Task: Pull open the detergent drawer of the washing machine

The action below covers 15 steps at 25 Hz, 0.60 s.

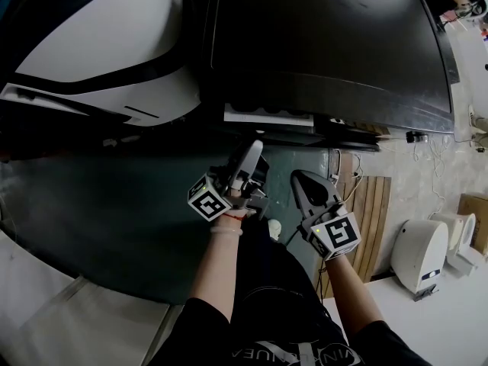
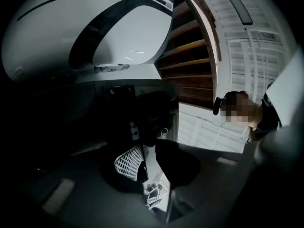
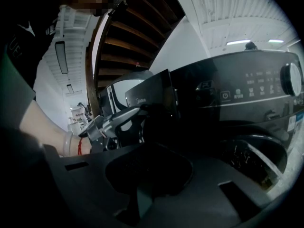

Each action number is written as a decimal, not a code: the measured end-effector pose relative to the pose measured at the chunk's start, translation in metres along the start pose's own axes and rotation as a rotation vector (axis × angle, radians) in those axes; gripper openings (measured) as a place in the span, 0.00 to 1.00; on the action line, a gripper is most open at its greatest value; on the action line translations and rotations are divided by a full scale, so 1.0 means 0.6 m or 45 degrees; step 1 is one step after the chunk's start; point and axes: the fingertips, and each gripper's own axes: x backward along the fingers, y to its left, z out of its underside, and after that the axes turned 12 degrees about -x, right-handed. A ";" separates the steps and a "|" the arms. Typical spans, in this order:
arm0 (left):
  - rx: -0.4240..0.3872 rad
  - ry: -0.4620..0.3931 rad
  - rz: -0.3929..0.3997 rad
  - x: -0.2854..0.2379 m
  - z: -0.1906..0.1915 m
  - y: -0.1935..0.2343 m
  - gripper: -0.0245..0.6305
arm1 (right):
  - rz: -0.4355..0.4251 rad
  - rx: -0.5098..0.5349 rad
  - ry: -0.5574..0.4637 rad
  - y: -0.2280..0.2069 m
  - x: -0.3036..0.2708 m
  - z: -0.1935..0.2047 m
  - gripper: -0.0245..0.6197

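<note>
The left gripper (image 1: pixel 254 155) was clamped on the dark-fronted detergent drawer (image 3: pixel 153 98), which stood partly out of the black washing machine (image 3: pixel 247 103). The right gripper (image 1: pixel 301 178) hung just beside it, near the machine's front, with its jaws together.

The floor (image 1: pixel 114 219) is dark teal through the middle and left of the head view and turns pale and mottled at the right edge. A dark washing machine (image 1: pixel 328 44) stands on it at top centre, with a white machine (image 1: pixel 91 36) beside it at upper left. On the pale part at right lie a slatted wooden panel (image 1: pixel 374 212), a rounded white appliance (image 1: pixel 421 254), a cardboard box (image 1: pixel 476 219) and loose cables (image 1: pixel 431 155).
</note>
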 end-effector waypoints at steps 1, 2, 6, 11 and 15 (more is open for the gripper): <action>0.001 0.003 -0.001 0.002 0.001 -0.002 0.17 | 0.000 0.000 -0.001 0.002 0.002 0.000 0.06; 0.001 0.004 -0.002 0.004 0.002 -0.004 0.17 | 0.000 0.000 -0.003 0.003 0.005 0.001 0.06; -0.002 0.005 -0.003 0.013 0.005 -0.014 0.17 | -0.002 -0.003 -0.013 0.007 0.014 0.001 0.06; -0.007 0.001 -0.001 0.030 0.013 -0.027 0.17 | -0.003 -0.007 -0.015 0.012 0.029 0.009 0.06; -0.012 -0.001 0.000 0.043 0.018 -0.035 0.17 | -0.009 -0.008 -0.026 0.018 0.037 0.013 0.06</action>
